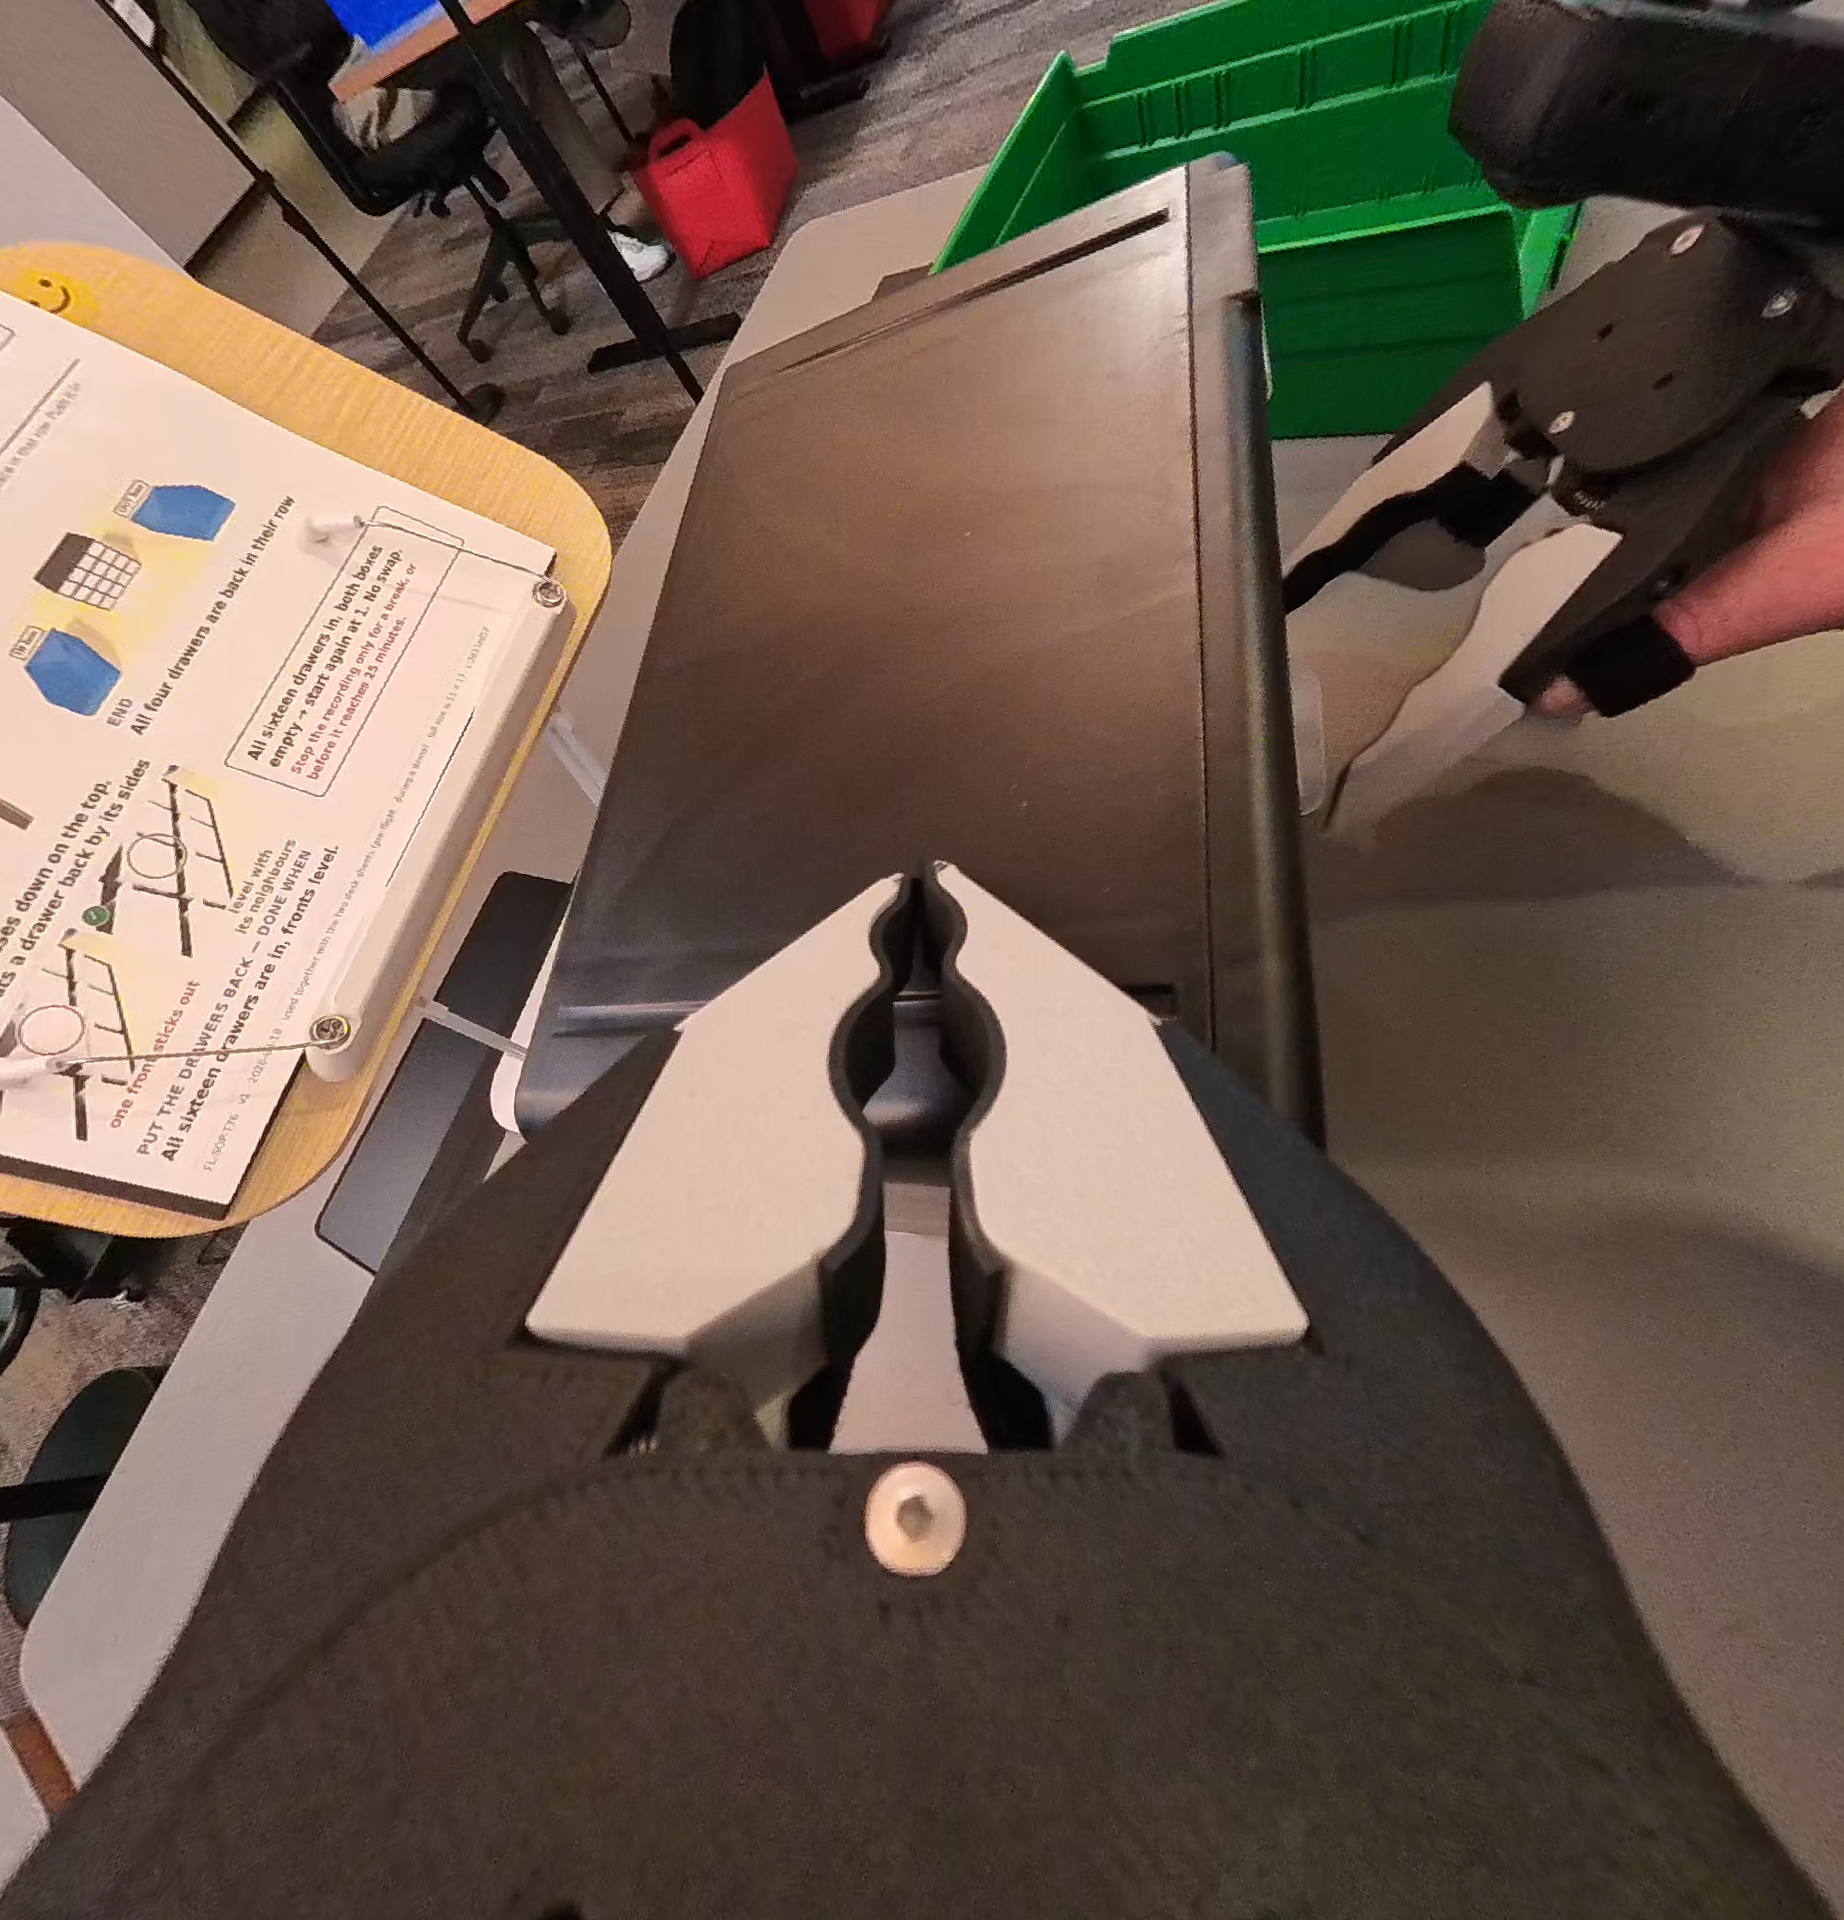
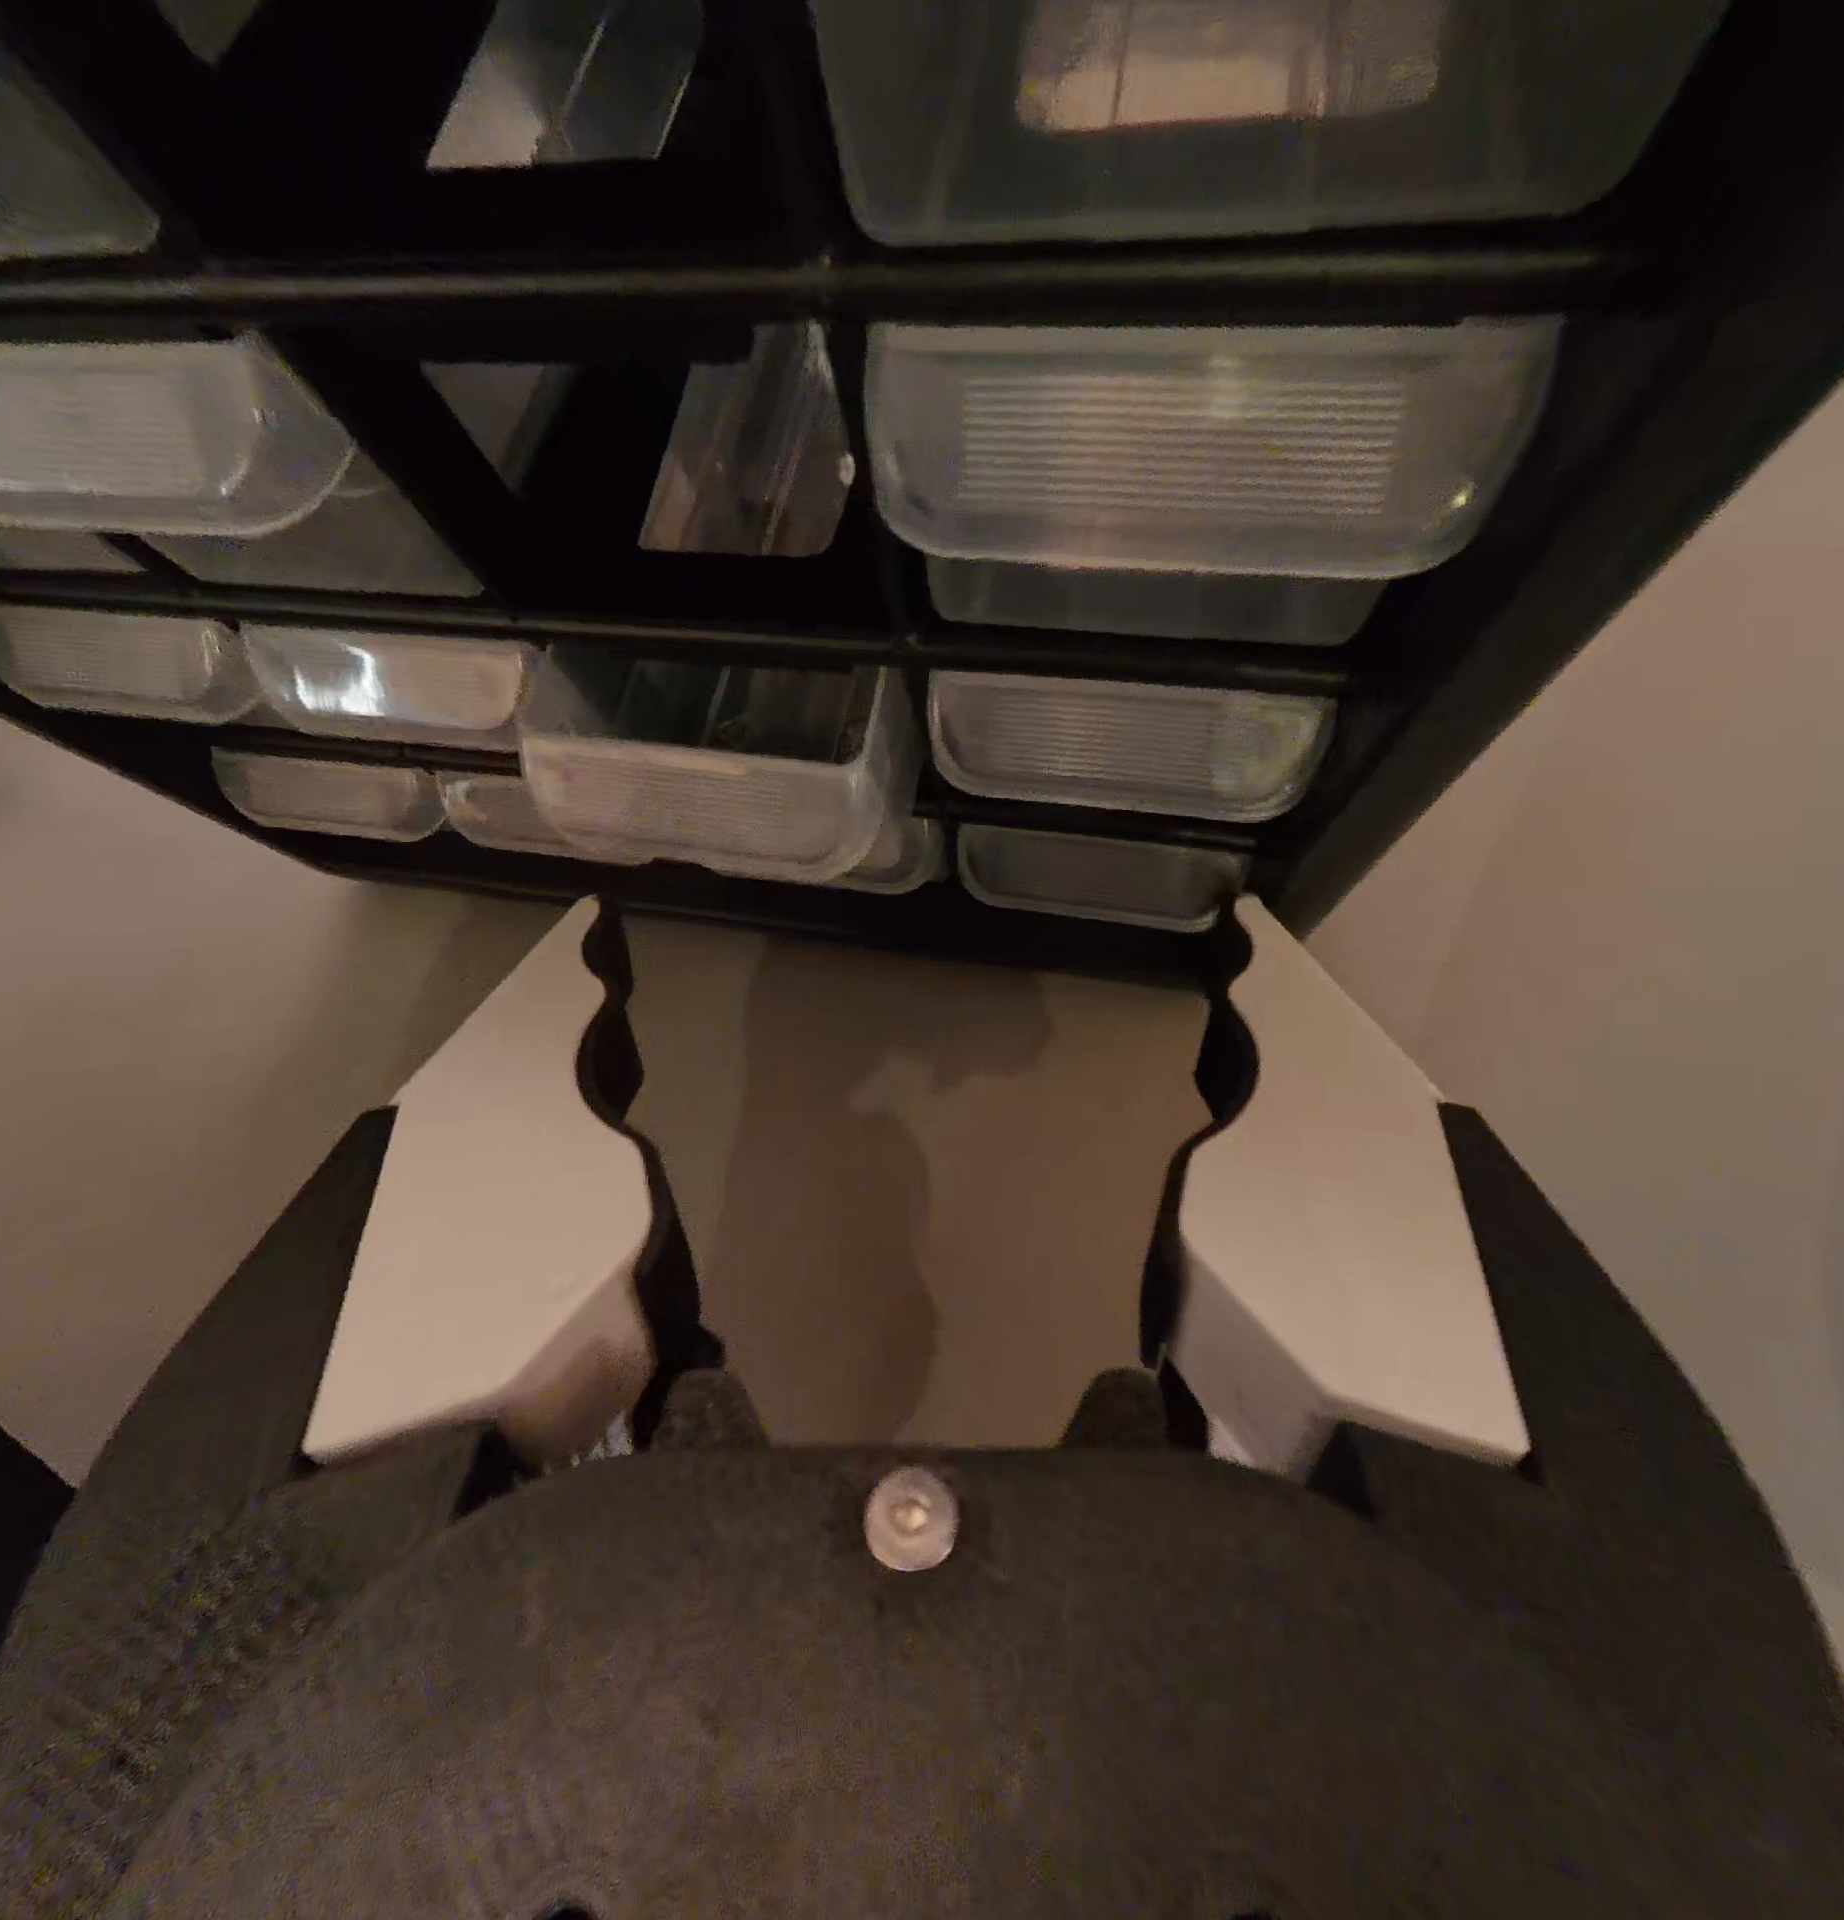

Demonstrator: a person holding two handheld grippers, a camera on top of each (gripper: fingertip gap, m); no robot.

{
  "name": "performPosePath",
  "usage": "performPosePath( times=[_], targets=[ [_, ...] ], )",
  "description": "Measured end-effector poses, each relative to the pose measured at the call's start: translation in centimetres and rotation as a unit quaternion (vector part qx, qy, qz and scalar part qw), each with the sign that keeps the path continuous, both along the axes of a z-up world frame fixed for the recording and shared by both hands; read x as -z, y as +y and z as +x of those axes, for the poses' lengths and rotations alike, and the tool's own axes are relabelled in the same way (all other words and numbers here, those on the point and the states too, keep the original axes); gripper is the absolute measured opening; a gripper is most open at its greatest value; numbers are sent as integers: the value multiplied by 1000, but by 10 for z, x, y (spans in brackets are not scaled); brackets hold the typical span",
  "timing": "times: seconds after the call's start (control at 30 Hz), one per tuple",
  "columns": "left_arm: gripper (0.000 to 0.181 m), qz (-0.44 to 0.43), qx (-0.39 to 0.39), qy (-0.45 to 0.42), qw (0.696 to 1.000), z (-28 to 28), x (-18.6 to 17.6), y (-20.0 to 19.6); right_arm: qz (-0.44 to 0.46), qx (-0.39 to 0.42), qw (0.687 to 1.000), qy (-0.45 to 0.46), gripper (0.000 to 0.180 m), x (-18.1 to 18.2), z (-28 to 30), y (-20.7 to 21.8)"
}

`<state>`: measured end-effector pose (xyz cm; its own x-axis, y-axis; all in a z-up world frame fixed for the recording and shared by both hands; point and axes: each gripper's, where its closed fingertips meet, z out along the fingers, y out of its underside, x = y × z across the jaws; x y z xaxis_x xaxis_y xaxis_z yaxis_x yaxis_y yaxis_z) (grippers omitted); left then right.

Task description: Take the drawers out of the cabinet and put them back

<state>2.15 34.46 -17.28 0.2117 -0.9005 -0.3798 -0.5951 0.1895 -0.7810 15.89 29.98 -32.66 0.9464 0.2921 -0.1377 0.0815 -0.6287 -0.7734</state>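
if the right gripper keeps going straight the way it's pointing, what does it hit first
Most likely the clear drawer sticking out of the black cabinet: it sits just ahead of the open right gripper, though depth is hard to judge.

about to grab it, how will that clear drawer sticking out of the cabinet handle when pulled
The clear drawer looks like thin, stiff plastic and seems empty, so probably light. Its glossy front may be slippery between the open right gripper's fingers. It already sticks out past its neighbours, so it likely slides freely; the left gripper, shut over the cabinet top, could steady it.
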Motion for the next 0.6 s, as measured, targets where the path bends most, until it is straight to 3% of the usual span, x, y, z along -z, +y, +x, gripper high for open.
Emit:
performPosePath(
  times=[0.07, 0.27, 0.53, 0.6],
  targets=[
    [0, 3, -2, 3, 1000, 0, 0, 0, 3, 2, 1000, 4, 109, -3, 5, -5],
    [0, 3, -1, 3, 1000, 0, 0, 0, 51, 52, 997, -17, 129, -12, 35, 12],
    [0, 5, 1, 10, 1000, -1, 0, 1, 57, 64, 996, 13, 123, -8, 32, 24],
    [11, 12, 1, 28, 1000, -9, -3, 2, 54, 57, 997, 19, 123, -10, 32, 22]
  ],
)
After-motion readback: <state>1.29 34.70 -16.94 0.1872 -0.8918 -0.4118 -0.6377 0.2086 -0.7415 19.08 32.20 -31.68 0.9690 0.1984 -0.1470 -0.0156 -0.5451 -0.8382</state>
